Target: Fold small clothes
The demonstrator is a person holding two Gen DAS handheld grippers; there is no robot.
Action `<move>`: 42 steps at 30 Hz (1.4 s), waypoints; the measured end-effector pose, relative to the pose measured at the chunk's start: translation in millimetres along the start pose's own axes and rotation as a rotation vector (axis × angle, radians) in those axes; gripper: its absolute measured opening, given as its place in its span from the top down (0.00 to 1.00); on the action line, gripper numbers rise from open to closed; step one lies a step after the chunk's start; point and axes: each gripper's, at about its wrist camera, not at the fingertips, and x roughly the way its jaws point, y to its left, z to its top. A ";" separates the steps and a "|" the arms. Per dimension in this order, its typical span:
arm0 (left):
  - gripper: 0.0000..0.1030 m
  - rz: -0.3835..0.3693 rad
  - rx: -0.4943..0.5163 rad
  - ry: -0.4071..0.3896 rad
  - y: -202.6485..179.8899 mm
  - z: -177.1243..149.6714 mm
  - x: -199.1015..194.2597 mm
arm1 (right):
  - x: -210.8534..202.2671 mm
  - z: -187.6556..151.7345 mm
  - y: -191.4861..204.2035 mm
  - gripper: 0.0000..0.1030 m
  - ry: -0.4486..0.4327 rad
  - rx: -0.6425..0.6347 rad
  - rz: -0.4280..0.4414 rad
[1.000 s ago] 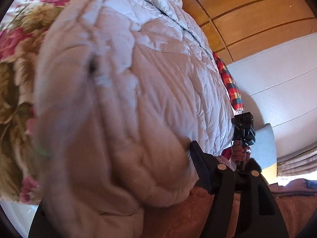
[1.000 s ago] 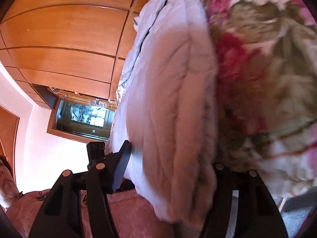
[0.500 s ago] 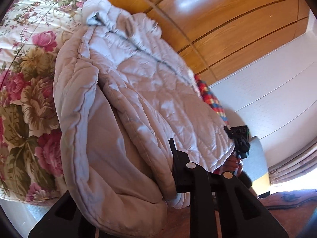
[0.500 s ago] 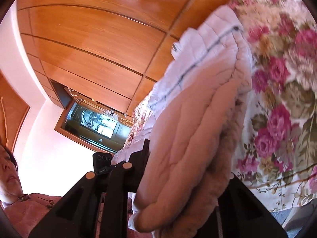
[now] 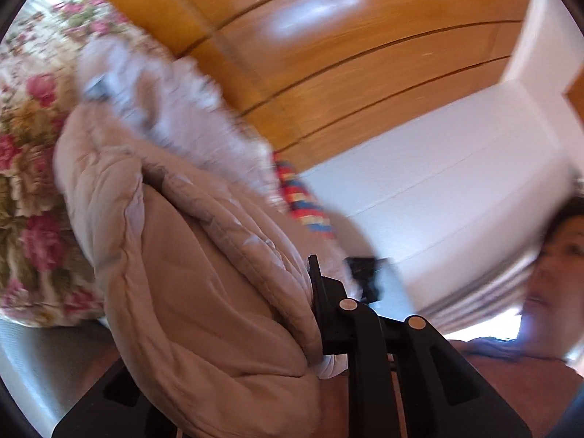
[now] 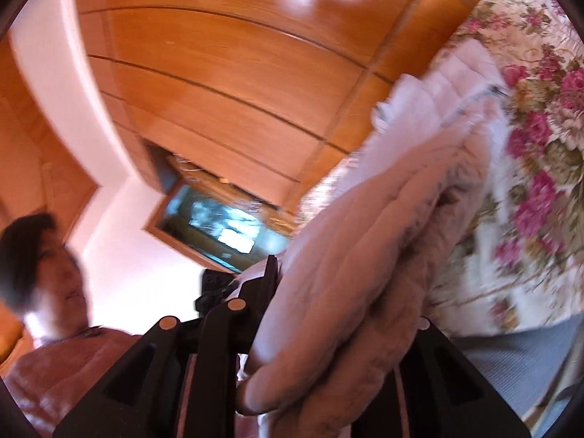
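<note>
While both views blur with motion, the quilted jacket (image 5: 204,292) fills the foreground of each: a puffy, pale lilac-grey garment with stitched channels and soft rounded folds, its thick hem bunched into a fat roll. The left tool (image 5: 255,328) is clamped on that roll; its right black finger presses the padded edge, while the other finger is buried under the fabric. The right tool (image 6: 339,328) is likewise clamped on the jacket's (image 6: 365,273) opposite hem corner, with one dark finger flat against the cloth and the second hidden behind the bulging folds. The garment hangs between the two tools, raised at its near edge, while its far end, with a dark zip line, trails toward the floral bedspread (image 5: 25,189), a matte cotton print of pink roses and olive leaves on cream. Behind it stands a glossy wood panel wall (image 5: 328,73) with curved dark seams and bright glare. A strip of red, blue and yellow checked cloth (image 5: 303,200) peeks out just past the jacket's edge. The person (image 6: 54,365) wears a pink textured top.
</note>
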 end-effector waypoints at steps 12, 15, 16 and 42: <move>0.85 -0.141 -0.118 -0.113 25.9 39.8 8.2 | 7.0 35.2 2.4 0.75 -0.089 0.005 0.061; 0.85 -0.123 -0.156 -0.150 40.2 52.8 6.4 | 19.5 56.3 -5.5 0.70 -0.107 0.033 0.063; 0.85 -0.107 -0.165 -0.161 46.0 61.0 7.4 | 24.3 65.0 -8.2 0.69 -0.112 0.041 0.052; 0.47 0.246 -0.414 -0.232 194.8 199.4 95.6 | 64.2 169.3 -177.2 0.39 -0.368 0.468 -0.137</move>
